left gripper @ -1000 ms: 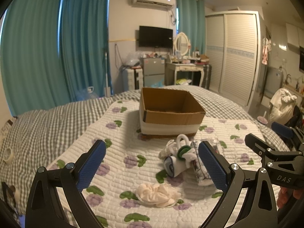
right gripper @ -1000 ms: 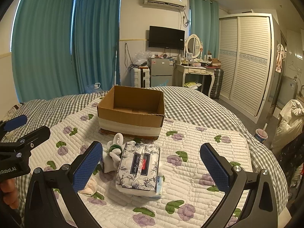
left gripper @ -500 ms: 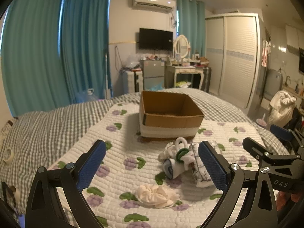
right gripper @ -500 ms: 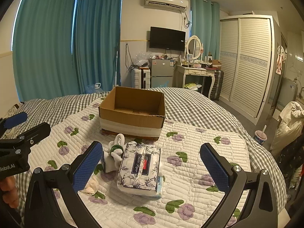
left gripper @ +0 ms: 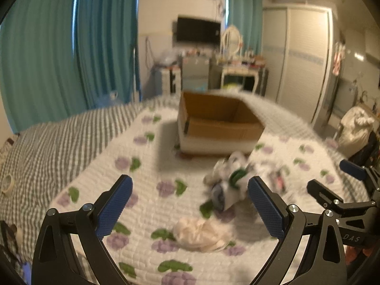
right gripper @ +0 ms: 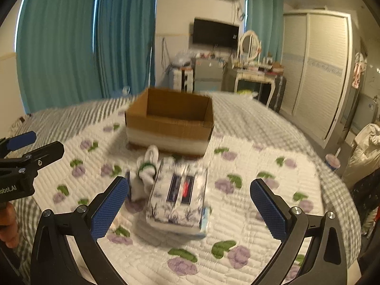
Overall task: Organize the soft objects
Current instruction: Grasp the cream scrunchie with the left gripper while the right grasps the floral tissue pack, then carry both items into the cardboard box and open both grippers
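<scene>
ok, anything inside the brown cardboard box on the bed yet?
Nothing visible inside the brown cardboard box: only bare inner walls show. Its near wall hides the floor in both views, so something low and flat can't be ruled out.

Left gripper [left gripper: 190, 204] hangs with its jaws spread wide, gripping nothing. Right gripper [right gripper: 189, 207] sits level beside it, jaws equally wide, also gripping nothing.

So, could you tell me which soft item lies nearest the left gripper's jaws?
The crumpled cream cloth, alone on the quilt just ahead of the left gripper; the white-and-green sock bundle lies farther, toward the cardboard box.
</scene>
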